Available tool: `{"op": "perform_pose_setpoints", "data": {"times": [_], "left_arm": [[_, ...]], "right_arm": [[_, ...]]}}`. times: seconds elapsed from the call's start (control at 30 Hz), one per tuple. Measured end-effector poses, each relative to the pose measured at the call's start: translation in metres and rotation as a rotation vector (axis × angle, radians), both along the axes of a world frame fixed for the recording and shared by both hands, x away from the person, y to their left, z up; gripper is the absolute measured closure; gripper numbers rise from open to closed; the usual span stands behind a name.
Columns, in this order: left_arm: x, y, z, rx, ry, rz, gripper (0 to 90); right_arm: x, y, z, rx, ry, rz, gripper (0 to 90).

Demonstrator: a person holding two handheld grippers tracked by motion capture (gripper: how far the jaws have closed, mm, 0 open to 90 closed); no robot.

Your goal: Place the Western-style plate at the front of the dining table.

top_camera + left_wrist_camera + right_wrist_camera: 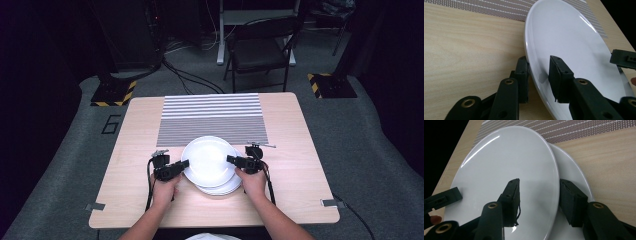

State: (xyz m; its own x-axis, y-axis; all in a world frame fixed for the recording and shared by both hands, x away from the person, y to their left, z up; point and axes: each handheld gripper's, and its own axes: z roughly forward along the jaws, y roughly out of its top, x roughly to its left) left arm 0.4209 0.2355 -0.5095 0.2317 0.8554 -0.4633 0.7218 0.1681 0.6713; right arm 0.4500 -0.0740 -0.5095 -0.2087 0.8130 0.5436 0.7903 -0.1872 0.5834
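- Left gripper (pixel 186 163): held in the left hand (pixel 165 189), forearm coming up from the bottom of the high view, jaws pointing inward to the right and set close, one above the other.
- Right gripper (pixel 229 159): held in the right hand (pixel 253 183), jaws pointing inward to the left, facing the left gripper.

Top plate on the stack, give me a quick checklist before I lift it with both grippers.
1. Left gripper straddles the rim of the top plate: ok.
2. Left gripper pads pressed on the rim: cannot tell.
3. Right gripper straddles the opposite rim: ok.
4. Right gripper clamped: not ok, gap visible at the outer pad.
5. Lower plate free of both grippers: cannot tell.
6. Striped mat beyond the stack unoccupied: ok.
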Motion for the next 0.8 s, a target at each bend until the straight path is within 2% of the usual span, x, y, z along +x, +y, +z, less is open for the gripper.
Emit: {"op": "perform_pose_setpoints", "data": {"times": [0.13,0.2,0.3,0.4,0.47,0.5,0.8], "left_arm": [[-0.002,0.001,0.001,-0.003,-0.017,0.018,70.0],[-0.002,0.002,0.002,-0.001,-0.014,0.02,70.8],[-0.002,0.003,0.002,0.0,-0.018,0.019,71.3],[-0.003,0.004,0.002,0.004,-0.023,0.024,71.9],[-0.003,0.006,0.003,0.007,-0.025,0.024,72.3],[-0.004,0.006,0.003,0.002,-0.027,0.027,72.6],[-0.01,0.009,0.003,-0.003,-0.031,0.047,73.4]], "right_arm": [[-0.005,0.0,0.004,-0.019,-0.024,0.006,50.5],[-0.012,-0.001,0.009,-0.029,-0.051,0.013,48.5],[-0.018,0.0,0.011,-0.04,-0.049,0.023,47.4],[-0.029,-0.001,0.009,-0.048,-0.034,0.04,46.8],[-0.036,-0.001,0.007,-0.039,-0.004,0.044,46.8],[-0.042,-0.001,0.005,-0.015,0.021,0.047,46.7],[-0.062,0.007,0.002,0.039,0.065,0.068,48.3]]}}
